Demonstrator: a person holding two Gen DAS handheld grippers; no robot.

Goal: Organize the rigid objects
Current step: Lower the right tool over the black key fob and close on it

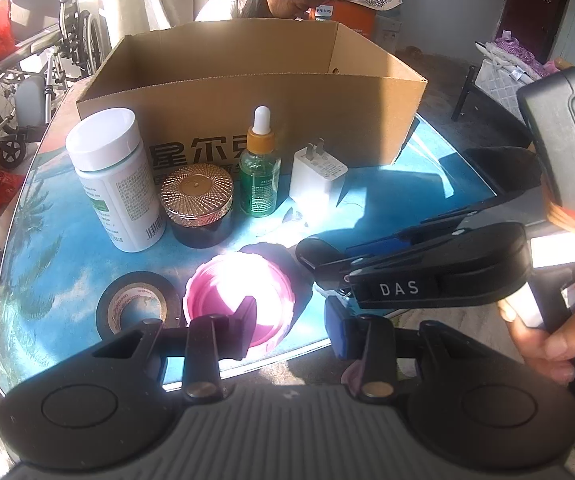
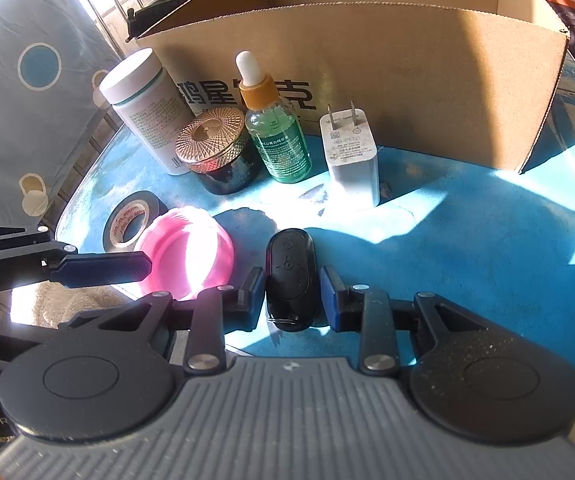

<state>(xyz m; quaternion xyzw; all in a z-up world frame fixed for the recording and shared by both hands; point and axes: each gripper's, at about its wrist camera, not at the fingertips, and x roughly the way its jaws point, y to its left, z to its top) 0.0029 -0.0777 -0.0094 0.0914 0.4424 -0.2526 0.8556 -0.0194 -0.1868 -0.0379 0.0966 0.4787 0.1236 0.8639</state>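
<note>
The black key fob [image 2: 290, 278] is lying flat on the blue table [image 2: 467, 248], right between the two fingers of the right gripper [image 2: 292, 300]. The fingers are standing a little apart on each side of it, and I am seeing a thin gap on both sides, so they are not pinching it yet. Just to its left the pink lid [image 2: 191, 252] is sitting in bright sun, and the black tape roll [image 2: 131, 220] is lying just past that. The left gripper [image 1: 287, 330] is hanging near the pink lid with its fingers partly spread and nothing between them. Behind all this the white bottle [image 2: 143, 108], the dark jar with the gold lid [image 2: 217, 152], the green dropper bottle [image 2: 275, 128] and the white charger [image 2: 351, 156] are standing in a row in front of the big cardboard box [image 2: 407, 80]. The fob is smooth and rounded, so I think it may slip out if the fingers are closing on its edge only. The two grippers are also close together, so they may bump, and the pink lid may get pushed off the near table edge.
</note>
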